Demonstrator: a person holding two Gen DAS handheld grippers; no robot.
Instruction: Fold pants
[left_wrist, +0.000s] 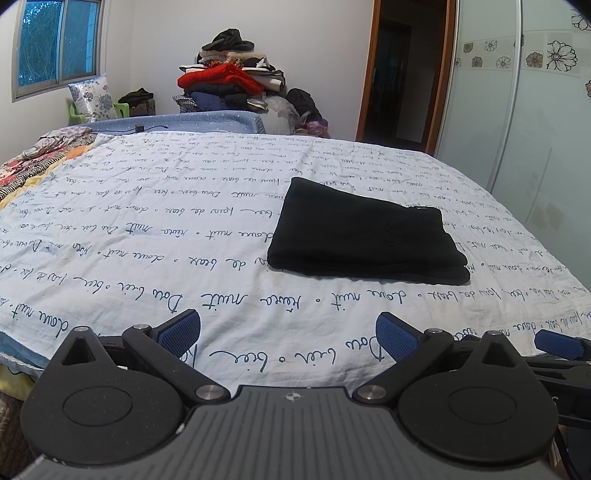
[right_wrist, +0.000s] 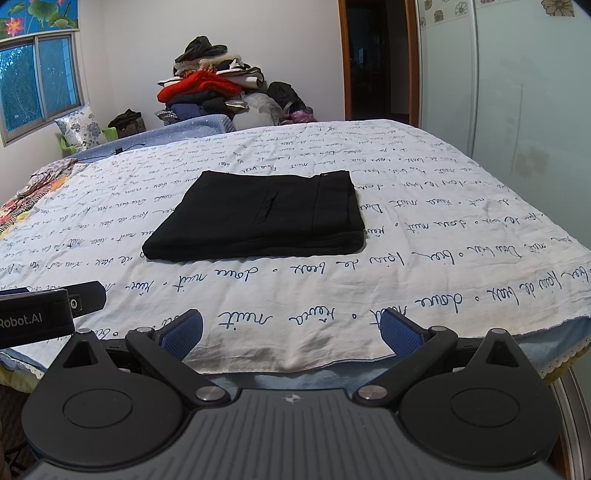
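Both claws stand wide apart and carry nothing. At the lower centre of the left wrist view we see the left gripper (left_wrist: 288, 334) spread over the printed bedsheet (left_wrist: 147, 229), its blue pads (left_wrist: 180, 331) clear of any cloth. To its right, in the centre-right of that frame, lie the black pants (left_wrist: 364, 236), already folded into a flat, compact rectangle, well apart from the claw.

In the right wrist view the right gripper (right_wrist: 291, 332) is likewise spread at the lower centre, above the near hem of the sheet, with the pants in the middle of the frame, slightly left of centre.

We judge the fabric soft, limp and fairly light; it holds no shape when lifted at one point, and the layers will slide and fall open. We recommend pinching through all layers at the two near corners, or along the thick folded edge, one claw per side, lifting level. The fold looks complete or nearly so.
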